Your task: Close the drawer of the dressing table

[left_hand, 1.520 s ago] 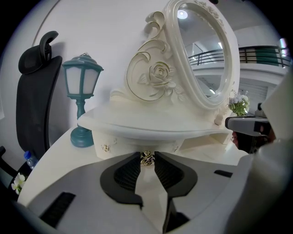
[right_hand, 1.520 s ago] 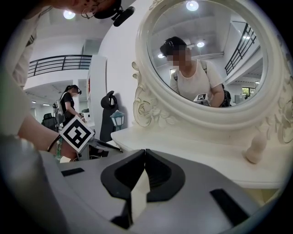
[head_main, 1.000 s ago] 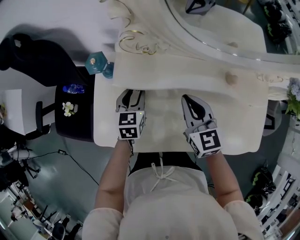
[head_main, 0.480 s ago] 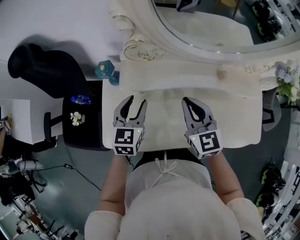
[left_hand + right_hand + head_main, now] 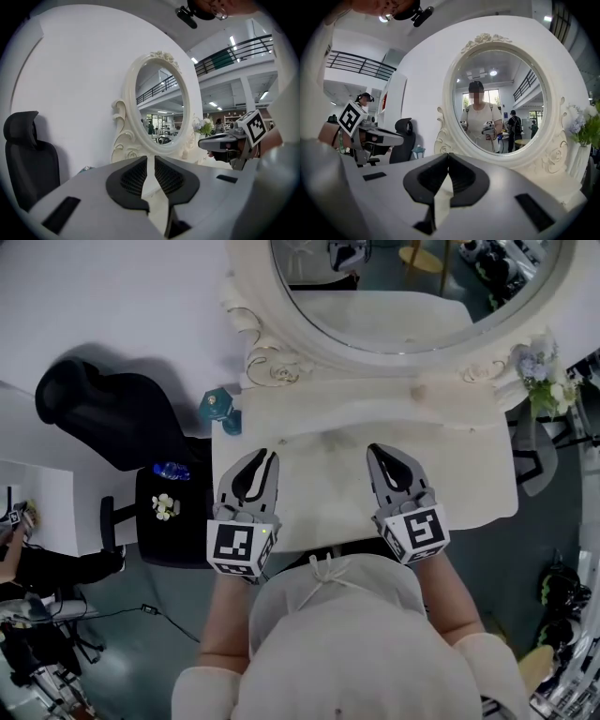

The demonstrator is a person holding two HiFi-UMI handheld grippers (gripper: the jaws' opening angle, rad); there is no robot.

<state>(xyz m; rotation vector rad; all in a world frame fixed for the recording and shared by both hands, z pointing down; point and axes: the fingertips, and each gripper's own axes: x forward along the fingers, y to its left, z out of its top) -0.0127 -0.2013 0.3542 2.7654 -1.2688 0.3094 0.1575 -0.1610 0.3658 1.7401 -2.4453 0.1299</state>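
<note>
The cream dressing table (image 5: 469, 465) with its oval mirror (image 5: 412, 287) lies below me. Its front edge runs under my grippers and the person's body, and no drawer front shows in any view. My left gripper (image 5: 269, 457) hangs over the left of the tabletop. Its jaws (image 5: 151, 159) are closing to a narrow slit with nothing between them. My right gripper (image 5: 375, 452) hangs over the middle right, tips together and empty (image 5: 448, 155). Both point level toward the mirror (image 5: 497, 103), clear of the table.
A black office chair (image 5: 112, 413) stands left of the table. Beside it is a black side table (image 5: 178, 545) with a bottle and white flowers. A teal object (image 5: 217, 407) sits at the table's back left corner, and a flower bunch (image 5: 539, 381) at the back right.
Both grippers have risen off the tabletop toward the camera. The left jaws spread wide half a second ago and have since narrowed to a slit. The right jaws stayed together.
</note>
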